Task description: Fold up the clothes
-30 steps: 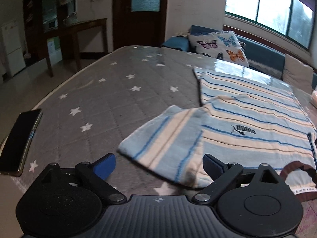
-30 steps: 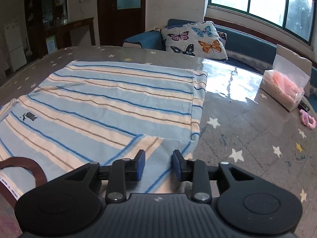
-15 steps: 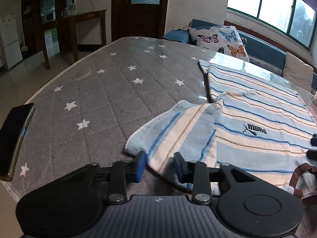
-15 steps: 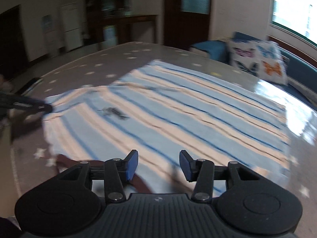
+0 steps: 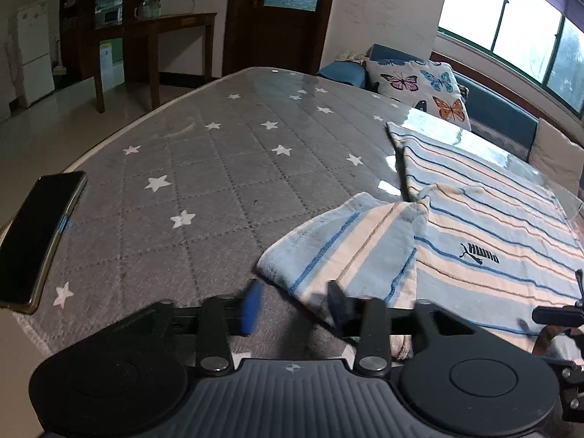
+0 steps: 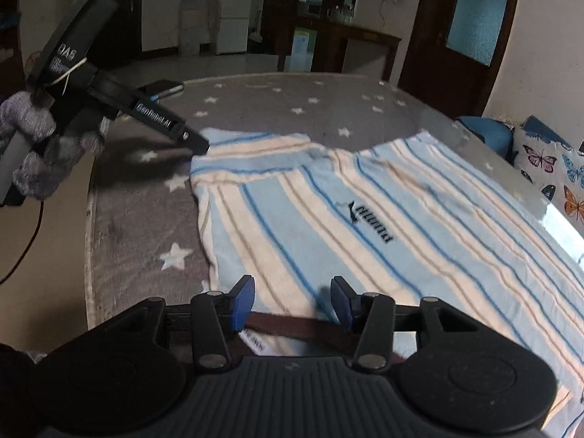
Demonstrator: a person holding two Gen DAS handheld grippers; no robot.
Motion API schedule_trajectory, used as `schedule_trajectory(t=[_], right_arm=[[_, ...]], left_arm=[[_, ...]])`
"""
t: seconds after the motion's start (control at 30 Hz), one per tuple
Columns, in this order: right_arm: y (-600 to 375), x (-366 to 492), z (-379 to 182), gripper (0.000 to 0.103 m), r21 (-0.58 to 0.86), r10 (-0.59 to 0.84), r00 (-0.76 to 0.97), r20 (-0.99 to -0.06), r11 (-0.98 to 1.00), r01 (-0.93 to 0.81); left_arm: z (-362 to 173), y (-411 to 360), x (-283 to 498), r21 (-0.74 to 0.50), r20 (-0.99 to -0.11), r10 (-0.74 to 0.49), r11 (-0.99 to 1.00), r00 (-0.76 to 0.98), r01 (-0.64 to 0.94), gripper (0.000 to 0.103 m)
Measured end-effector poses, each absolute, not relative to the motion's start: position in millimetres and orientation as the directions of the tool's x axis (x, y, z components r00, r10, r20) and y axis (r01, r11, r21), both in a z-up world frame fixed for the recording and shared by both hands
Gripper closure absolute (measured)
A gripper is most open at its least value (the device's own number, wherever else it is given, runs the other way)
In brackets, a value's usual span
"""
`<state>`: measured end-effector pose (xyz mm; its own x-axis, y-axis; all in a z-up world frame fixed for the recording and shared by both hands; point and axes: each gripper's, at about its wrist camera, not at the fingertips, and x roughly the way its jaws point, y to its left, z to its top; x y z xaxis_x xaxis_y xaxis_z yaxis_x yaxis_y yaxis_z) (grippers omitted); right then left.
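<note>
A light blue and cream striped shirt [image 5: 485,233] with a logo lies flat on the grey star-patterned table [image 5: 219,182]. Its left sleeve [image 5: 346,252] lies spread toward my left gripper. My left gripper [image 5: 294,303] is open, its fingers low at the sleeve's near corner, holding nothing. My right gripper [image 6: 292,301] is open over the shirt's brown collar [image 6: 292,326], just above the cloth [image 6: 365,219]. The left gripper also shows in the right wrist view [image 6: 199,144], at the sleeve's edge.
A black phone [image 5: 38,237] lies at the table's left edge. A butterfly cushion [image 5: 419,87] sits on a blue sofa beyond the table. The table's near-left edge [image 6: 89,237] drops to the floor. A wooden desk and door stand behind.
My left gripper closed partway near the sleeve, then opened again. My right gripper swung left from the shirt's right sleeve to the collar and opened wider.
</note>
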<state>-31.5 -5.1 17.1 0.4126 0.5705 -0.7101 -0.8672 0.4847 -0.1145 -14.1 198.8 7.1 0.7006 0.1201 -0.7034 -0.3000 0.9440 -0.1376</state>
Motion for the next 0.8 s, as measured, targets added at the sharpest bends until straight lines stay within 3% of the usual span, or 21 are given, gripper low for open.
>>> schedule_trajectory(t=[0.7,0.8], right_arm=[[51.4,-13.3,14.6,0.050,-0.034,0.631,0.353,-0.691,0.459,-0.888],[62.0,-11.9,10.9,0.051,-0.017,0.635,0.340,-0.694,0.457,-0.889]], left_arm=[[4.1,199.6,-5.6,-0.165,-0.709,0.110,0.935,0.697,-0.315,0.057],[3.7,200.1,-5.4,-0.162,-0.707,0.116,0.934,0.698,-0.319,0.066]])
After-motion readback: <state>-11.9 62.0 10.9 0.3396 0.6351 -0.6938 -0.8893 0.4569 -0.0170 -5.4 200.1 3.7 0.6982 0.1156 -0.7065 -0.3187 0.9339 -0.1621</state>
